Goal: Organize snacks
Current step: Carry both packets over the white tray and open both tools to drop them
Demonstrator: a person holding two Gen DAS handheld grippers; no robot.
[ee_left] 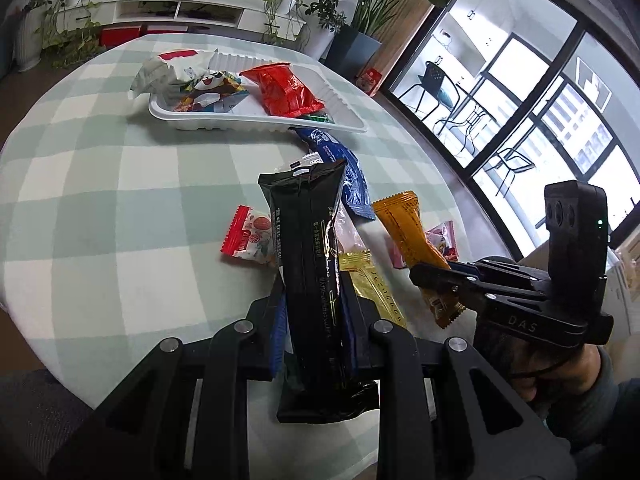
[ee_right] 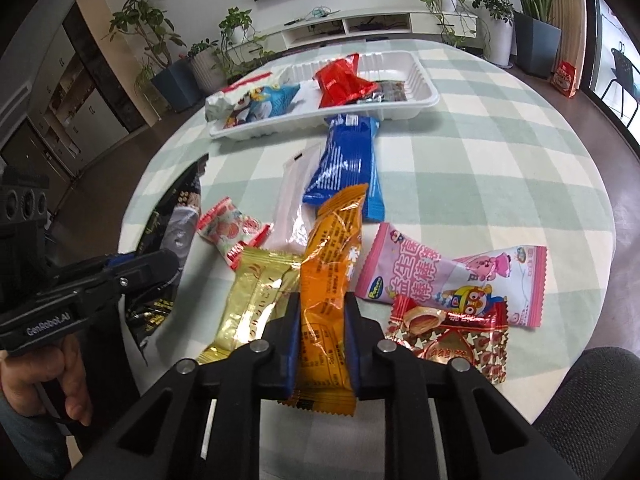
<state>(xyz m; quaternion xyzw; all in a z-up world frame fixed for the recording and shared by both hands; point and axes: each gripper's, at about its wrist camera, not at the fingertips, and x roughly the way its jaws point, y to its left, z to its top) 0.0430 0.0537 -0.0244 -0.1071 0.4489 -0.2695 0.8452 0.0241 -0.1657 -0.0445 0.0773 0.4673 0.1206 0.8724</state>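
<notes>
Clamped between the left tongs (ee_left: 314,320) is a long black packet (ee_left: 310,264), gripped low on its length so the upper end stands up and leans toward the tray (ee_left: 256,122). That grip probably leaves the free end leading, which should make it easy to lay the packet over the tray's rim. The right tongs (ee_right: 322,344) are likewise closed on an orange packet (ee_right: 332,276), pinched near its lower end with the rest pointing away over the surface (ee_right: 500,168).

Both packets appear lifted off the cloth, though how far cannot be told. Each hand holding one suggests two are to be carried over together.

White and ridged, the tray sits at the far side of the surface and already holds a red bag (ee_left: 286,90) and several mixed packets at its left end; its right end looks free. Loose snacks lie between tongs and tray: a blue packet (ee_right: 348,160) touching the tray's near edge, a gold packet (ee_right: 252,300), a pink packet (ee_right: 452,276), a red sweet (ee_right: 452,336) and a small red-and-white packet (ee_right: 232,232). Most of the sorting seems undone.
</notes>
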